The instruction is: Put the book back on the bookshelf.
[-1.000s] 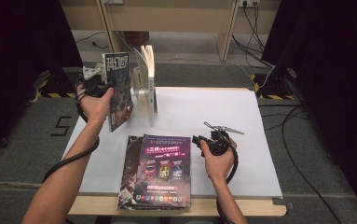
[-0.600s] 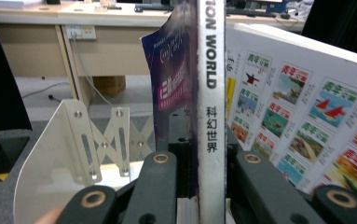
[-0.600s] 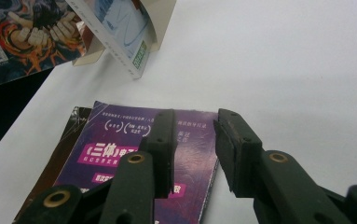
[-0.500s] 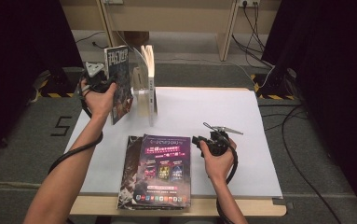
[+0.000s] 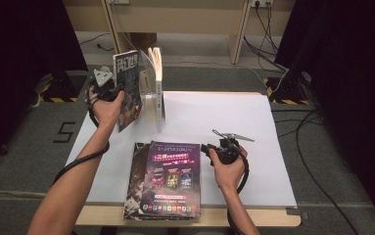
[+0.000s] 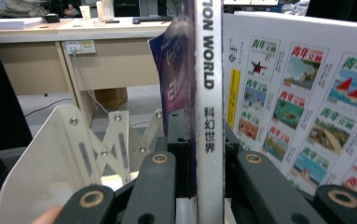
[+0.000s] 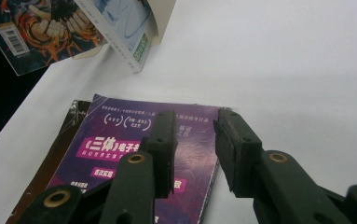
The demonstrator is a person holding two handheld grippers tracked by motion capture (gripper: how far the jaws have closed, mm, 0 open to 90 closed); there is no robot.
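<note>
My left gripper (image 5: 107,92) (image 6: 203,136) is shut on the spine of an upright magazine (image 5: 128,88) (image 6: 209,93), held off the table just left of a white expanding rack (image 5: 152,105) (image 6: 87,149). A book (image 5: 155,63) stands in the rack, and another cover with small coloured pictures (image 6: 306,107) is close on the right in the left gripper view. My right gripper (image 5: 208,148) (image 7: 195,149) is open, with its jaws hovering over the top right corner of a purple magazine (image 5: 173,178) (image 7: 120,154). That magazine tops a small stack lying flat on the table.
The white table top (image 5: 214,117) has free room at the right and at the back. A darker magazine (image 5: 135,181) shows under the purple one. Desk legs and cables stand on the floor beyond the far edge.
The left hand has shifted the held magazine slightly up and toward the rack. The right gripper has stayed where it was.
</note>
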